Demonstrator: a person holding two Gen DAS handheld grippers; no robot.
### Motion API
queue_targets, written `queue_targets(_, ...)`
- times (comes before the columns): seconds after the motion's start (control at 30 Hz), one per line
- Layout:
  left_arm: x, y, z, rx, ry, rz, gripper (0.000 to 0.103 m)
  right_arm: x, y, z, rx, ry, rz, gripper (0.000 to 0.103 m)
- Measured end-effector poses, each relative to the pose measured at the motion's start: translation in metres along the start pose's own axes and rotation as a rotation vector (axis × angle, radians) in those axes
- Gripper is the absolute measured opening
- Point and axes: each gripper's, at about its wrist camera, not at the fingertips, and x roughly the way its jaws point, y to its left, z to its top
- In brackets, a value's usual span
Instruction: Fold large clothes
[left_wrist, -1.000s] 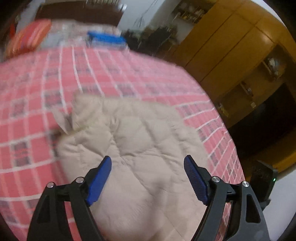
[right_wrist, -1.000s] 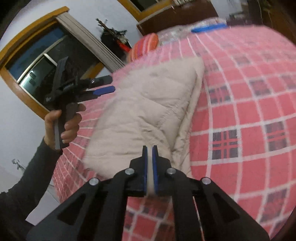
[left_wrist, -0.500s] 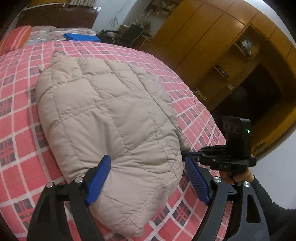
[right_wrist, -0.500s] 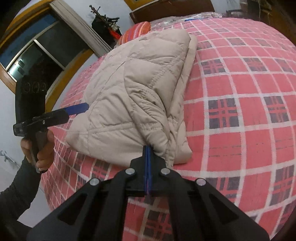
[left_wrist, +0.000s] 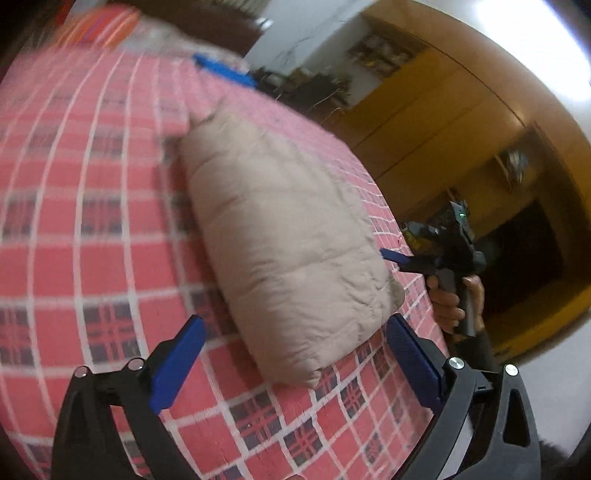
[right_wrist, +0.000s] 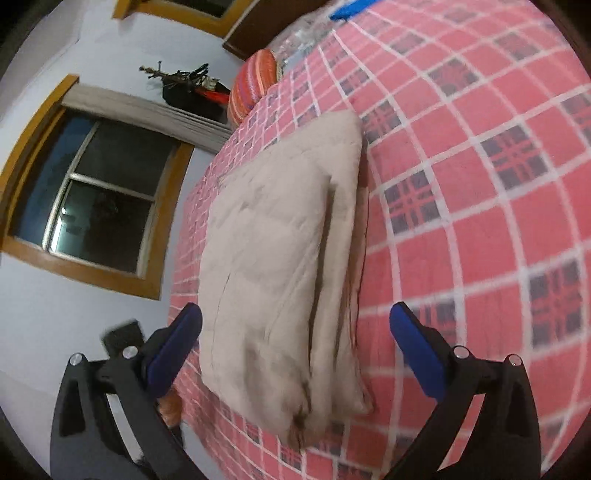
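Observation:
A beige quilted jacket (left_wrist: 284, 243) lies folded into a long pad on the red plaid bedspread (left_wrist: 92, 229). My left gripper (left_wrist: 295, 358) is open, its blue pads either side of the jacket's near end without touching it. In the right wrist view the same jacket (right_wrist: 280, 258) lies lengthwise, with stacked folded edges along its right side. My right gripper (right_wrist: 299, 350) is open and holds nothing, hovering over the jacket's near end. The left wrist view also shows the right gripper (left_wrist: 424, 258), held by a hand beside the jacket's right edge.
A striped orange pillow (right_wrist: 255, 85) and a blue item (left_wrist: 225, 72) lie at the far end of the bed. Yellow wooden wardrobes (left_wrist: 461, 122) stand to the right, a window (right_wrist: 92, 203) to the left. The bed's edge runs close below both grippers.
My right gripper was shut on the jacket's edge; it has let go, opened and drawn back. The jacket now lies flat, folded. My left gripper stayed open and swung its view.

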Motion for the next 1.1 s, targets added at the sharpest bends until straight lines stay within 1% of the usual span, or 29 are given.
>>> queue_targets(0.1,0.013,0.021,-0.001,-0.081,0.056,-0.055,0.098,0.01,-0.005,0.015,0.022,0.017,0.01,0.101)
queue_targets(0.2,0.023,0.035,-0.005,-0.145,0.073,-0.117,0.098,0.017,-0.007,0.023,0.034,0.028,0.027,0.101)
queue_targets(0.27,0.027,0.042,-0.004,-0.174,0.078,-0.142,0.098,0.02,-0.006,0.026,0.034,0.037,0.038,0.101)
queue_targets(0.47,0.046,0.054,-0.005,-0.226,0.094,-0.196,0.098,0.034,-0.002,0.022,0.017,0.091,0.045,0.101)
queue_targets(0.53,0.053,0.052,-0.004,-0.224,0.104,-0.222,0.098,0.042,-0.006,0.02,0.014,0.105,0.05,0.101)
queue_targets(0.67,0.069,0.04,-0.002,-0.2,0.149,-0.236,0.098,0.055,-0.012,0.02,0.014,0.13,0.051,0.101)
queue_targets(0.77,0.08,0.033,0.005,-0.193,0.169,-0.21,0.098,0.06,-0.011,0.019,0.013,0.132,0.061,0.101)
queue_targets(0.83,0.084,0.031,0.009,-0.202,0.172,-0.196,0.098,0.063,-0.01,0.018,0.007,0.129,0.052,0.1)
queue_targets(0.87,0.085,0.03,0.01,-0.207,0.176,-0.185,0.097,0.064,-0.008,0.017,0.002,0.129,0.049,0.094)
queue_targets(0.9,0.086,0.029,0.011,-0.212,0.175,-0.176,0.097,0.065,-0.008,0.016,-0.002,0.133,0.053,0.076)
queue_targets(0.97,0.085,0.023,0.012,-0.197,0.184,-0.13,0.091,0.063,-0.006,0.013,0.004,0.136,0.075,0.061)
queue_targets(1.0,0.084,0.019,0.013,-0.175,0.192,-0.099,0.084,0.06,-0.003,0.011,-0.007,0.129,0.071,0.054)
queue_targets(1.03,0.082,0.016,0.013,-0.164,0.198,-0.084,0.078,0.057,0.0,0.009,-0.011,0.121,0.072,0.052)
queue_targets(1.07,0.082,0.016,0.014,-0.157,0.202,-0.078,0.075,0.053,0.003,0.007,-0.017,0.113,0.071,0.048)
queue_targets(1.1,0.077,0.013,0.015,-0.146,0.207,-0.069,0.069,0.051,0.006,0.005,-0.021,0.105,0.073,0.046)
